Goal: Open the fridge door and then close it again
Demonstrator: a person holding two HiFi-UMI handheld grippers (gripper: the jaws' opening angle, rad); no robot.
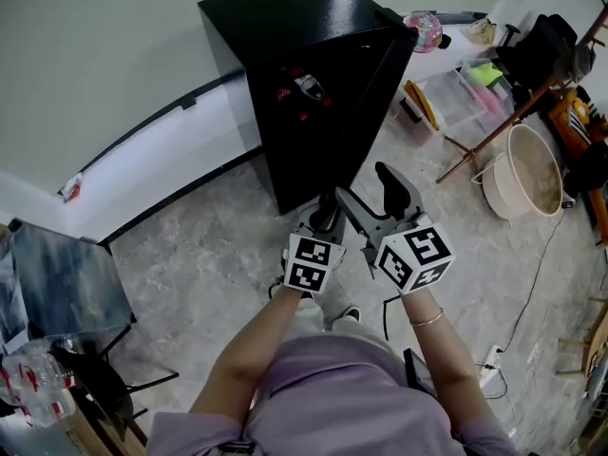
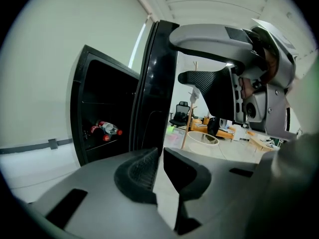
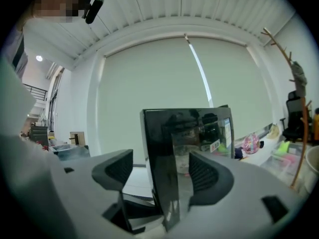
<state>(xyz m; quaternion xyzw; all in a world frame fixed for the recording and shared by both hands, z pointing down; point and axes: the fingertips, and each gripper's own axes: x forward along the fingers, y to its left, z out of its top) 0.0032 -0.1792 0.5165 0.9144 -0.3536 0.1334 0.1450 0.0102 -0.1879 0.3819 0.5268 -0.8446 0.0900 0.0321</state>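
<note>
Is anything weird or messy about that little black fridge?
Only that the fridge has its door standing open, so you can see the bottles lying on their sides inside. That fits someone opening and closing it. Nothing looks spilled or broken.

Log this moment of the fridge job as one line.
fridge door: open | left gripper: closed, empty | right gripper: open, facing door edge, not gripping | bottles: inside fridge
</note>
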